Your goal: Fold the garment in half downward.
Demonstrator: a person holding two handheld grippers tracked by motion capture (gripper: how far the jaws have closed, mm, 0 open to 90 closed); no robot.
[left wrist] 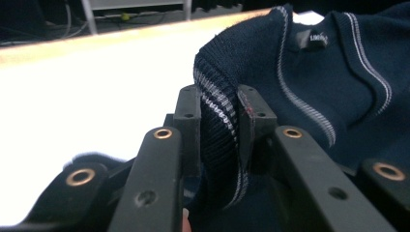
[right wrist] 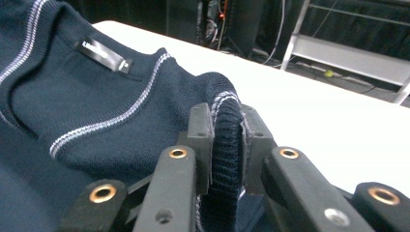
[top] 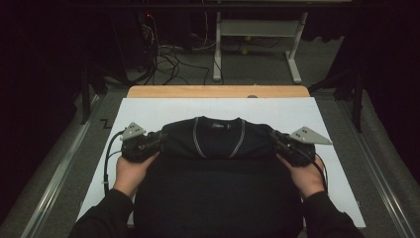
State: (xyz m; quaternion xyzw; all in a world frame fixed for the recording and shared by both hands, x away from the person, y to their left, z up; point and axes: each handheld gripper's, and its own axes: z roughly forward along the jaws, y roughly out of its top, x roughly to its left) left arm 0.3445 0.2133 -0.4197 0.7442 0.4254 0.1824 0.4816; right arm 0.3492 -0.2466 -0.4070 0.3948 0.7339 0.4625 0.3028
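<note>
The dark navy knitted sweater with pale stripe trim (top: 218, 163) lay on the white table sheet (top: 148, 111), apparently folded once. The left gripper (left wrist: 218, 121) and right gripper (right wrist: 227, 133) each clamped a ribbed edge; further folds seemingly remained.

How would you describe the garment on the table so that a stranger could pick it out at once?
On the white table, between the left gripper and right gripper, lies a dark navy knitted sweater. Pale stripes edge its V-neck, and a small black label sits inside the collar.
</note>
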